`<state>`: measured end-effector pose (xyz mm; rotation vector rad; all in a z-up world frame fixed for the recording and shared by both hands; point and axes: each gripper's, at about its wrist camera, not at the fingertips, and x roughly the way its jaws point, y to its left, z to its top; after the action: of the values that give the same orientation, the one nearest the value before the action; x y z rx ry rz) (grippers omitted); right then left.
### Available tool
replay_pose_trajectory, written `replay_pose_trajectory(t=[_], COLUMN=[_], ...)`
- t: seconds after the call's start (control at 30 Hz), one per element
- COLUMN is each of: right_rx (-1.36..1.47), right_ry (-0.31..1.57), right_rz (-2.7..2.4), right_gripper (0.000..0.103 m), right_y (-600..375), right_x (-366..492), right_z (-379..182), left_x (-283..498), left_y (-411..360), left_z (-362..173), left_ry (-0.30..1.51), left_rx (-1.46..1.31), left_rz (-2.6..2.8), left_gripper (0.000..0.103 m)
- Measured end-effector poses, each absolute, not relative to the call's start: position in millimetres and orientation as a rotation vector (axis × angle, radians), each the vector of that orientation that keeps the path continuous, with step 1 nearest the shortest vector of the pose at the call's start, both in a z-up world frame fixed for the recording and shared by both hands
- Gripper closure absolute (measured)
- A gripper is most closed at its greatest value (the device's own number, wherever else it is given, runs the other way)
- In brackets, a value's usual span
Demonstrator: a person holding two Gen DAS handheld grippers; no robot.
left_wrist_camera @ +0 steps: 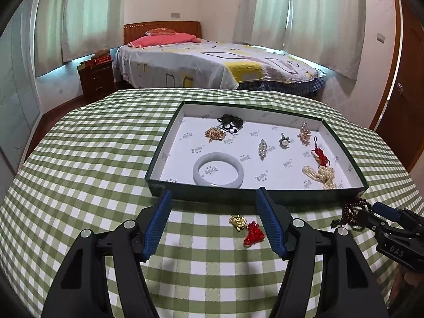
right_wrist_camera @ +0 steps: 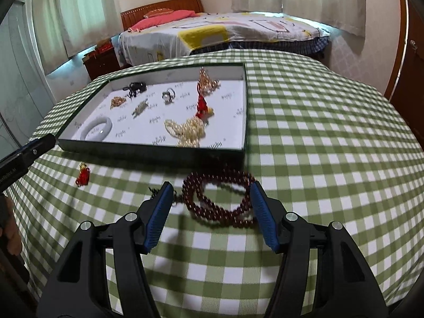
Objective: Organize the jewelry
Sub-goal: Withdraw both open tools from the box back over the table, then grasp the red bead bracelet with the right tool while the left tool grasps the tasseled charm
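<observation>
Jewelry, assorted. Shallow dark-green tray (left_wrist_camera: 341,143), white lining, on green-checked tablecloth (left_wrist_camera: 92,164). In tray: pale bangle (left_wrist_camera: 218,169), pearl strand (left_wrist_camera: 322,175), red tassel charm (left_wrist_camera: 320,156), brooches, gold and black pieces. On cloth, just in front of tray: gold charm with red tassel (left_wrist_camera: 246,228), lying between the wide-spread jaws of the left gripper (left_wrist_camera: 214,198), untouched; dark red bead necklace (right_wrist_camera: 220,198), coiled, between the spread jaws of the right gripper (right_wrist_camera: 210,193), whether the pads touch it cannot be told.
</observation>
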<state>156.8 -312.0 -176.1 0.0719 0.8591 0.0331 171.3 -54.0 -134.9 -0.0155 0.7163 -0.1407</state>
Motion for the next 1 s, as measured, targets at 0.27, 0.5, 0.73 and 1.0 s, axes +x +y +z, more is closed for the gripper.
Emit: replay_pose_trajectory(t=[0.27, 0.5, 0.73, 1.0], right_rx=[0.039, 0.042, 0.036, 0.037], right_ry=[0.853, 0.872, 0.921, 0.930], right_rz=[0.078, 0.072, 0.072, 0.082], right_gripper=[0.046, 0.059, 0.067, 0.079], right_y=[-299, -294, -290, -296], right_x=[161, 179, 184, 170], right_z=[-175, -177, -190, -190], left_x=[169, 170, 172, 173], left_y=[-51, -51, -50, -54], left_z=[-140, -143, -146, -148], left_ry=[0.733, 0.738, 0.750, 0.761], left_rx=[-0.025, -0.023, -0.024, -0.023], left_rz=[-0.131, -0.130, -0.131, -0.139], left_gripper=[0.039, 0.039, 0.039, 0.039])
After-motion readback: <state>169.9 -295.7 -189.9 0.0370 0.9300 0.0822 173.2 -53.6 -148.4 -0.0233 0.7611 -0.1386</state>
